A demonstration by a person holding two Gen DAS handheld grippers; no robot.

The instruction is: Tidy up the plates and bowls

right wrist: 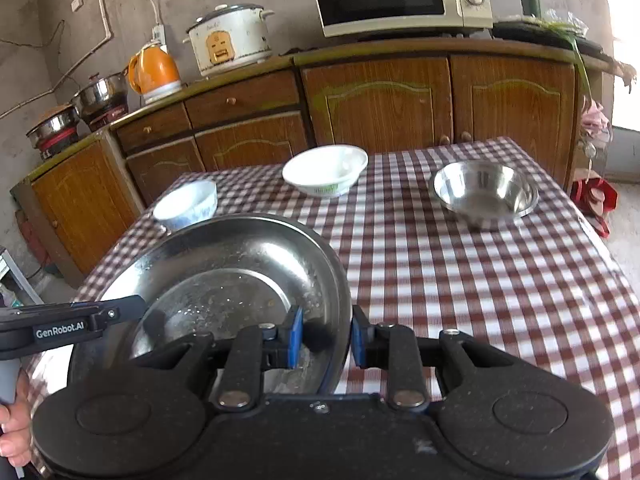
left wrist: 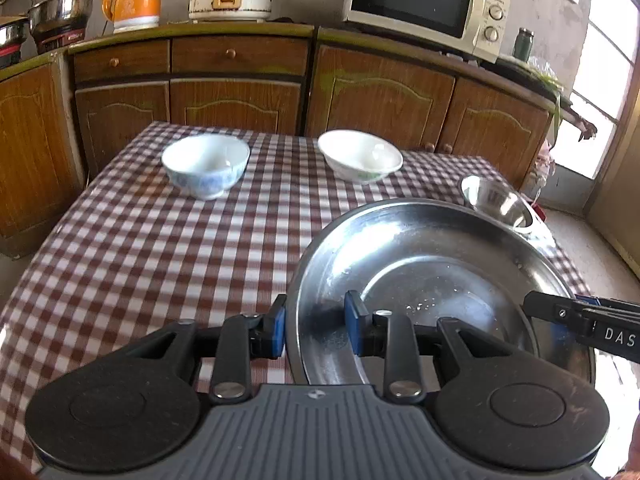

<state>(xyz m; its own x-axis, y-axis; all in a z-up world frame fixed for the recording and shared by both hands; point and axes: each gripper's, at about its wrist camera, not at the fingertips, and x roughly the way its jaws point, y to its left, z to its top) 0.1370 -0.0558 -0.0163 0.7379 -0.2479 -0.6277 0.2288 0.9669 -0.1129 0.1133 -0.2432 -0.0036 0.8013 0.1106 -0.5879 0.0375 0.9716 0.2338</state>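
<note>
While both grippers' fingers [left wrist: 280, 326] clamp the steel plate [left wrist: 420, 248] (opposite rims), three bowls beyond, tablecloth [left wrist: 160, 248] bare between.

1. Daylight floods in from the window [left wrist: 600, 92], blown out to white.
2. Glare streaks the steel plate [left wrist: 420, 264], brightest on the rim nearest the window.
3. The checked cloth [left wrist: 160, 260] is smeared with motion blur.
4. Fisheye bending curves the cabinets [right wrist: 380, 100] away from the plate, toward the corners.
5. The wall [right wrist: 40, 60] opposite the window is dimmer.
</note>
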